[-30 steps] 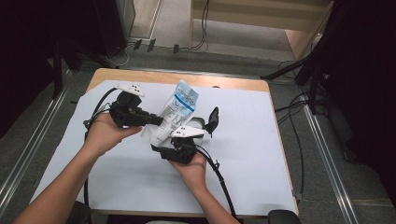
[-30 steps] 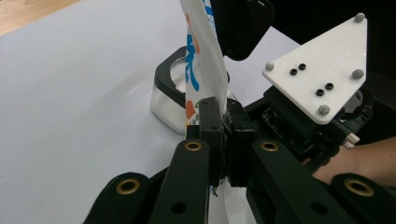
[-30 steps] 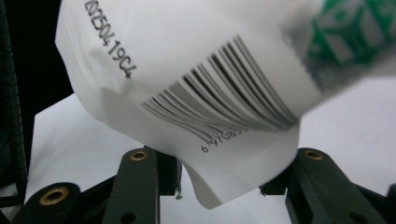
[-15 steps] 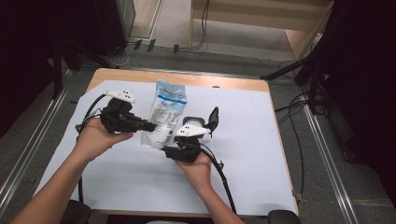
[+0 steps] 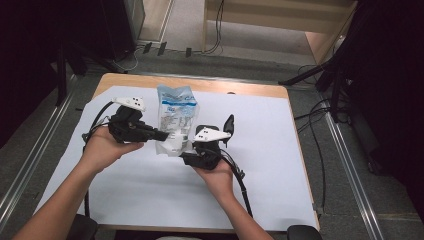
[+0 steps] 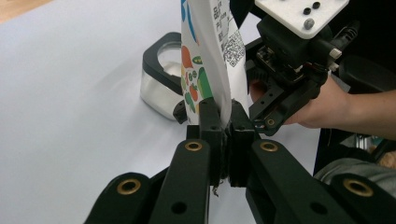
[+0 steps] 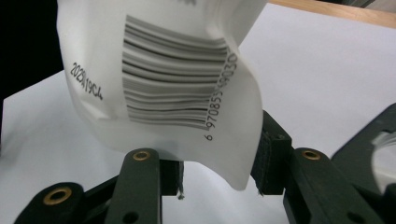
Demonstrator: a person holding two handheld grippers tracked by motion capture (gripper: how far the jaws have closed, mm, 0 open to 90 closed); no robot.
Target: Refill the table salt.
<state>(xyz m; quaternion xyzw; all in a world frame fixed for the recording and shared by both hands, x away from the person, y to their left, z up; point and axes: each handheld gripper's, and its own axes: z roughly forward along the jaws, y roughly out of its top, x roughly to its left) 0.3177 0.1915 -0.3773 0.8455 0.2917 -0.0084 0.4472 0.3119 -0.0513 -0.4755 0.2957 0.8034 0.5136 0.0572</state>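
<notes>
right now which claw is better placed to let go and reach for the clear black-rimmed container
Right, probably. The left claw is clamped flat on the pouch edge and keeps it upright, while the right claw holds the bottom, and the container sits on the table beside it.

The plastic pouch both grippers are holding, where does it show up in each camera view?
High view: the pouch stands at table centre, between the left gripper and right gripper.
Left gripper view: upper centre, edge pinched in the jaws.
Right gripper view: upper left, barcode side.
Shared landmark: the white sheet covering the table.
</notes>
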